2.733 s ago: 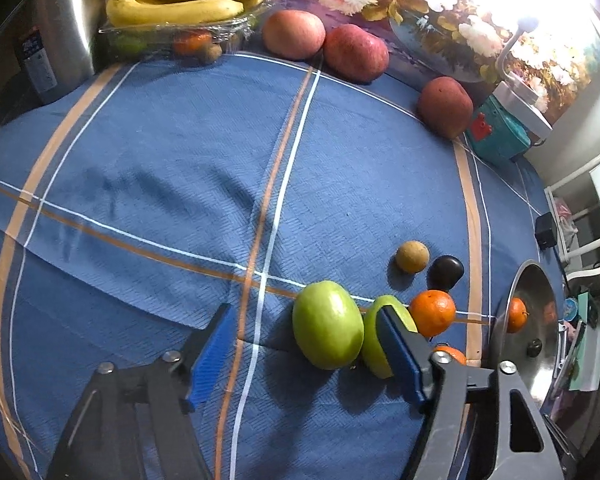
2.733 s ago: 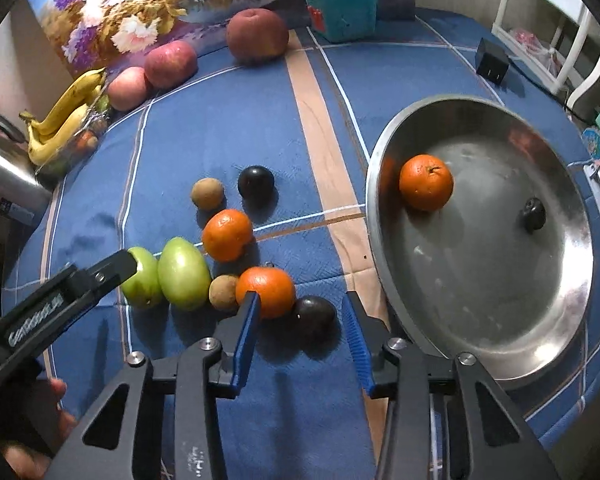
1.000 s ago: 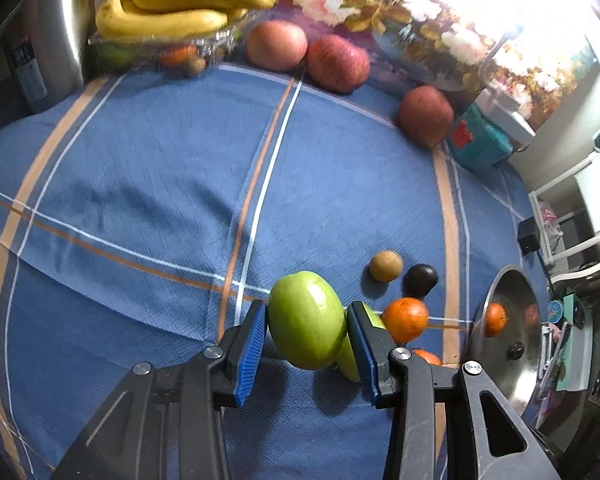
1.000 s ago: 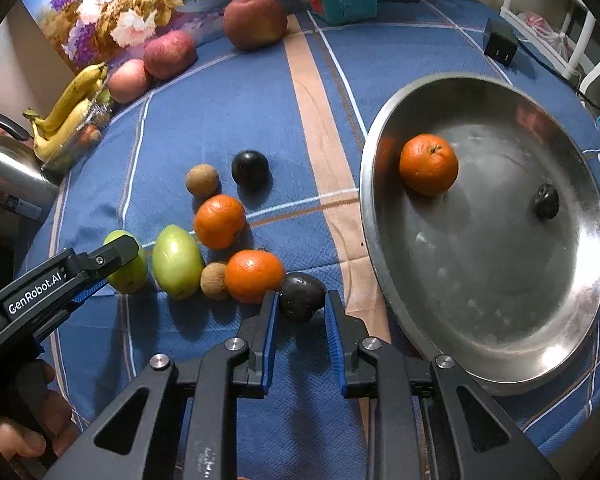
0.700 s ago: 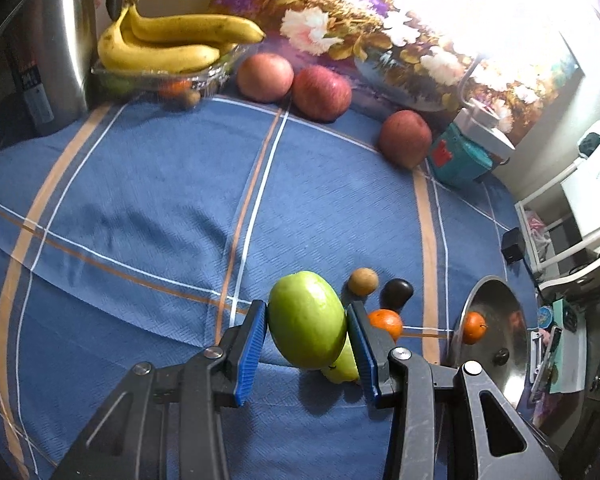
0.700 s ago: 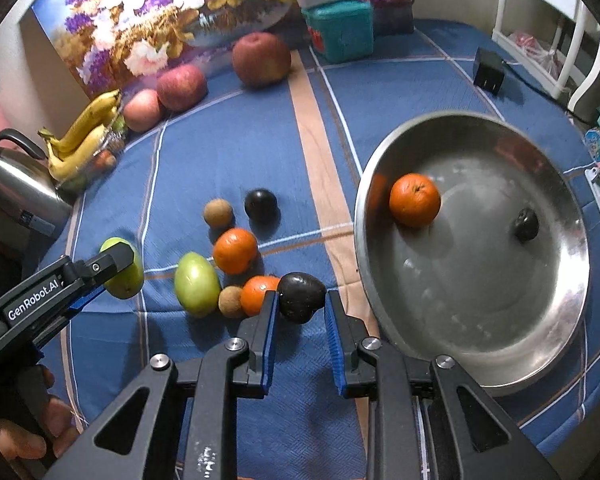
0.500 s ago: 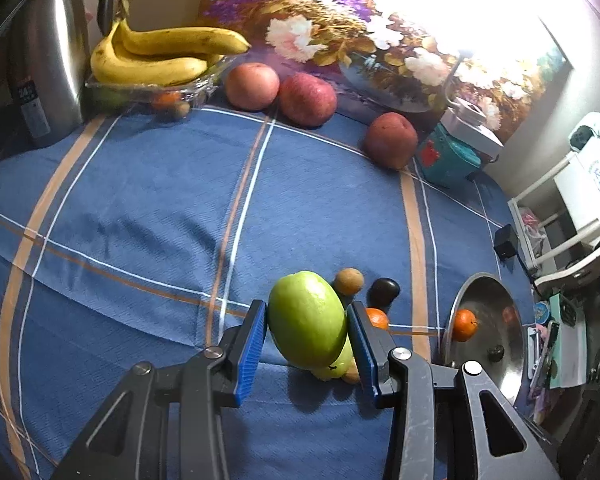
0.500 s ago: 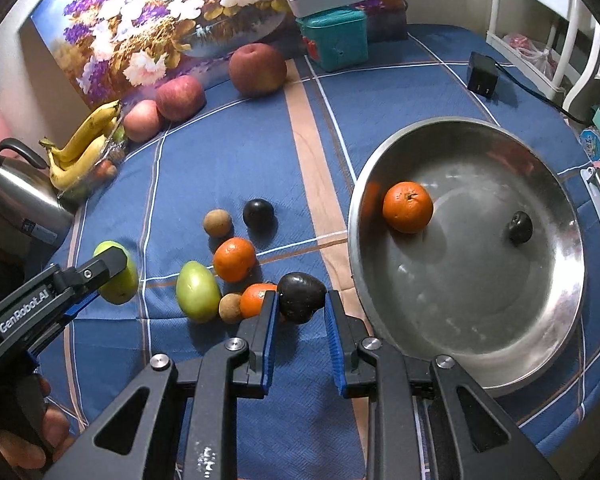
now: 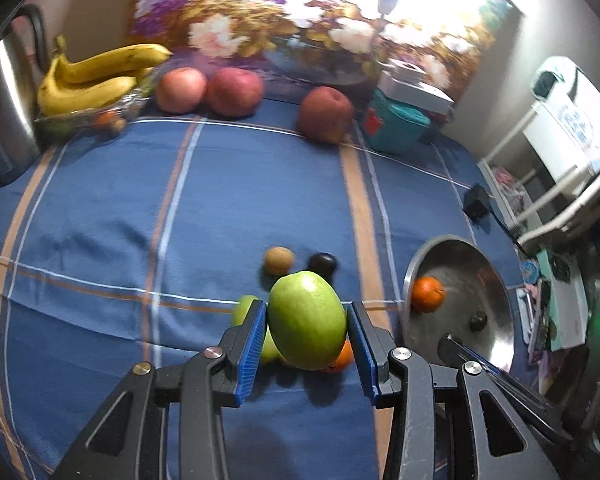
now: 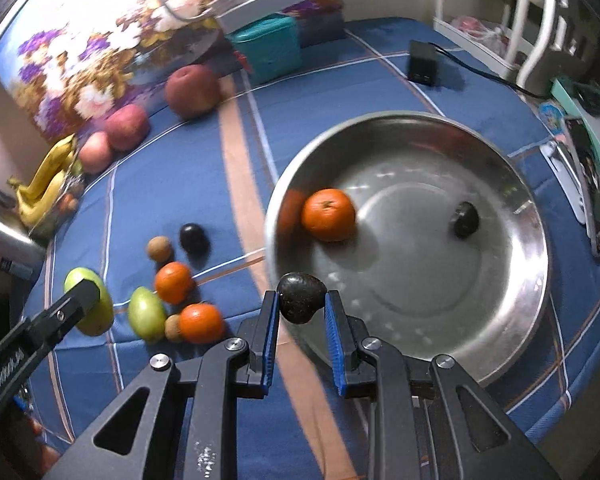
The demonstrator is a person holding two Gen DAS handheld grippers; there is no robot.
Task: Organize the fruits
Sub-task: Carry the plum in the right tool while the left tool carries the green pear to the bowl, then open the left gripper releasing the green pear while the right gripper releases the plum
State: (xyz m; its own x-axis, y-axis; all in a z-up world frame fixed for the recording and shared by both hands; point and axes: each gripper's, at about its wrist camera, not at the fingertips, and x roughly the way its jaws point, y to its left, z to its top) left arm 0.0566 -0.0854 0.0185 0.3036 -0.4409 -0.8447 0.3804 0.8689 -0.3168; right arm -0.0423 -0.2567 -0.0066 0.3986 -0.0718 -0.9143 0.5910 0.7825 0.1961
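The dark fruit is sitting clamped between the blue pads of the right gripper, hanging just over the near rim of the steel pan; the pan's bare floor is lying straight ahead of those jaws, so this hand looks nearer the drop. The green fruit is being held by the left gripper, pads pressing its sides, long axis running roughly along the fingers. From there the pan is lying off to the right. Farther in, an orange and a small dark fruit are resting well apart.
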